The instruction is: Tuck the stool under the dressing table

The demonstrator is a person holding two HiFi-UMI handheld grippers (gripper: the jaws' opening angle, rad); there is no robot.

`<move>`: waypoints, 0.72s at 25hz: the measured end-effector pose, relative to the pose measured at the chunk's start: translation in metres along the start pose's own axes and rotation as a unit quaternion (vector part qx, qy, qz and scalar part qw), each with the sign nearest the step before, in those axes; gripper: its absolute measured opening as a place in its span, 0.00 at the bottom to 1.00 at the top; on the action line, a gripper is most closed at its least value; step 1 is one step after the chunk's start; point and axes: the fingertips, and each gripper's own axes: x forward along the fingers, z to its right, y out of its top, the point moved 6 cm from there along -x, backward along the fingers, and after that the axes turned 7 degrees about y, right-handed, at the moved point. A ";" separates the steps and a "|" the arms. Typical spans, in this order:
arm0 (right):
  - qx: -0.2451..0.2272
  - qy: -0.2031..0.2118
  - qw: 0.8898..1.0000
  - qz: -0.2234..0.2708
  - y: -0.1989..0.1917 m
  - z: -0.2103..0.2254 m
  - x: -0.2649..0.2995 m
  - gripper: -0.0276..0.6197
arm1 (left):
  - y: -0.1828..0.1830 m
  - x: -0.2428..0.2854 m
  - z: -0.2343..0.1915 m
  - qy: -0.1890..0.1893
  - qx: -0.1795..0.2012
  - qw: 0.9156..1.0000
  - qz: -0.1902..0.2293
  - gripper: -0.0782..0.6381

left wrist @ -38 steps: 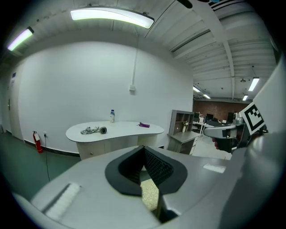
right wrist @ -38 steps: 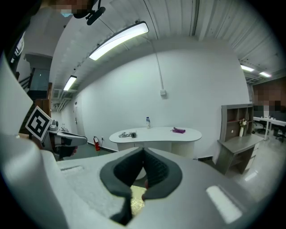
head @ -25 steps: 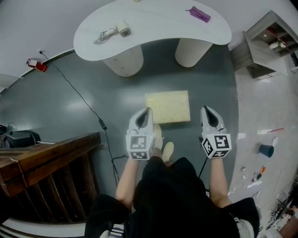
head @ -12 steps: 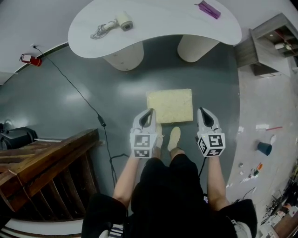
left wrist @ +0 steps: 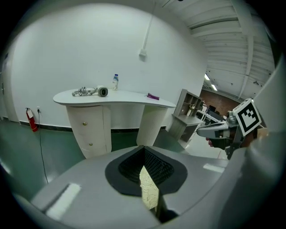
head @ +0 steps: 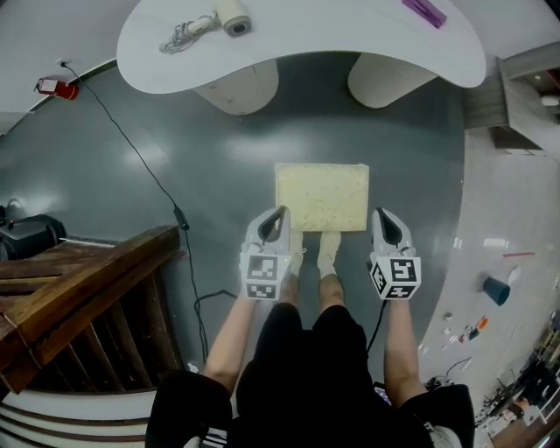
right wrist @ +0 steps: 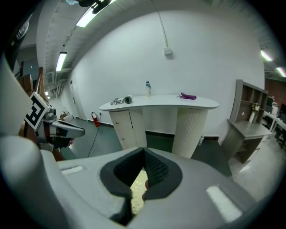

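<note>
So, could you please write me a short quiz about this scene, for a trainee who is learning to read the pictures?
1. True or false: the stool stands on open floor, not yet under the dressing table.
2. The left gripper and the right gripper are: A) both shut, holding nothing; B) both wide open; C) each holding a cable.
3. Fill in: in the head view, the purple thing lies towards the table's ___ end.

Key: 1 true; 2 A; 3 right.
</note>
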 end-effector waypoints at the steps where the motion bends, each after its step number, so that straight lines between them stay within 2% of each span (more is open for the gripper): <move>1: 0.002 0.004 1.000 -0.004 -0.007 0.005 0.007 0.05 | -0.007 0.007 0.001 -0.002 -0.002 1.000 -0.005 0.12; 8: 0.015 0.030 0.999 -0.040 -0.076 0.039 0.065 0.05 | -0.070 0.068 0.007 0.007 -0.020 0.999 -0.042 0.12; 18: 0.030 0.041 0.996 -0.074 -0.169 0.073 0.123 0.05 | -0.157 0.138 0.000 0.045 -0.013 0.995 -0.089 0.12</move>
